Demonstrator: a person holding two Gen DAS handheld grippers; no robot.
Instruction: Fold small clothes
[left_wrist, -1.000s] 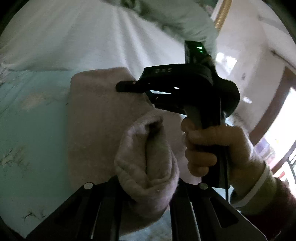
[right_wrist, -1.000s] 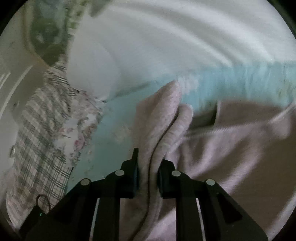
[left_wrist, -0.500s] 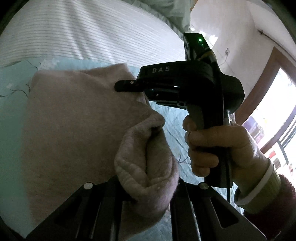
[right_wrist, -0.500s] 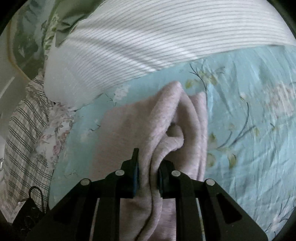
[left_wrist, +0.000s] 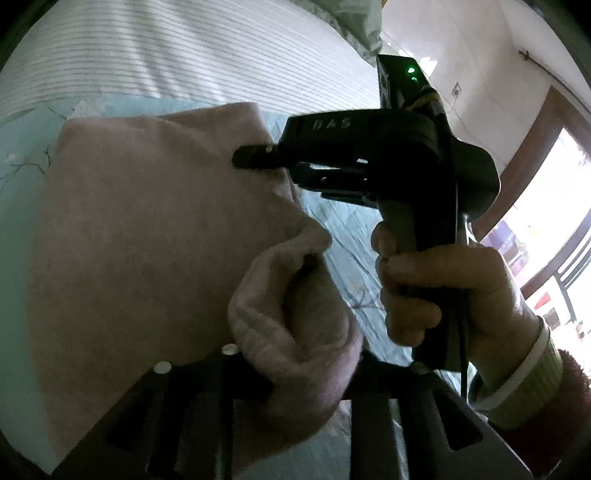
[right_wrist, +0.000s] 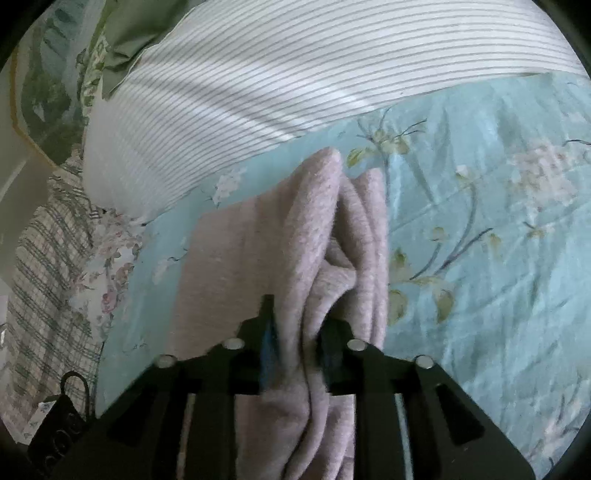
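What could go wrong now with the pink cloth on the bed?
1. Both sets of jaws have just been opening with bunched folds of the pink cloth between them, so the fold may spring loose.
2. The cloth could snag on the right gripper or left gripper and drag askew across the blue flowered sheet when they pull away.
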